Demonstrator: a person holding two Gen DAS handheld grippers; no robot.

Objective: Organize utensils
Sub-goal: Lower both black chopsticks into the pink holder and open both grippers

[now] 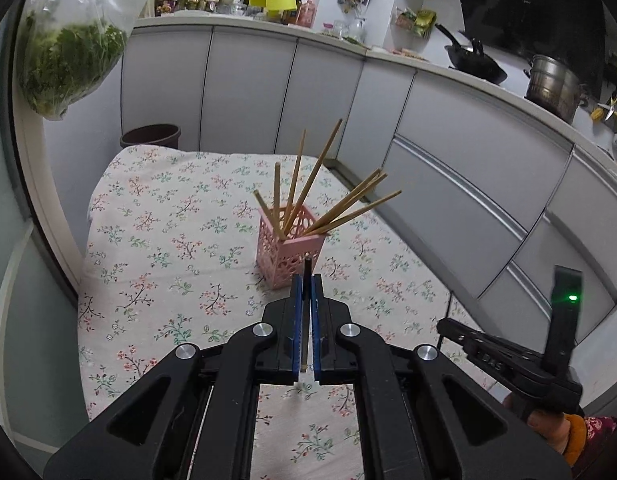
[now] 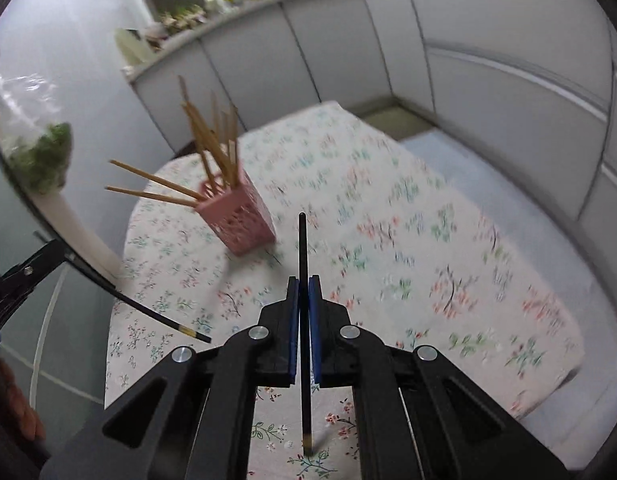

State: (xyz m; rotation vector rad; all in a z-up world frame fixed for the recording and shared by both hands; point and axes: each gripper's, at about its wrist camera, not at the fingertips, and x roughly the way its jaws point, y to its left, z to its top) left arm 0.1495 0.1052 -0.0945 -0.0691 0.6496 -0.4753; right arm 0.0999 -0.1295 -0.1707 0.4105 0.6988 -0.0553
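The left gripper has its blue-padded fingers pressed almost together, pinching one thin black chopstick that runs lengthwise between the pads, its dark tip poking out just ahead of them. In the right wrist view this same stick slants down across the cloth, black with a pale yellow band near its end.

The right gripper is likewise clamped narrow on a second black chopstick, a slim round rod that juts forward past the fingertips and extends back under the gripper to a yellowish band at its rear end.

So two black chopsticks are in view, one per gripper, both held above the desk, which is covered in a cream cloth printed with small red and green floral sprigs.

On that cloth stands one pink holder, a square plastic cup with lattice-cut walls. About eight plain wooden chopsticks stand in it, fanned out and leaning at different angles. The holder sits just ahead of the left gripper and ahead-left of the right one.
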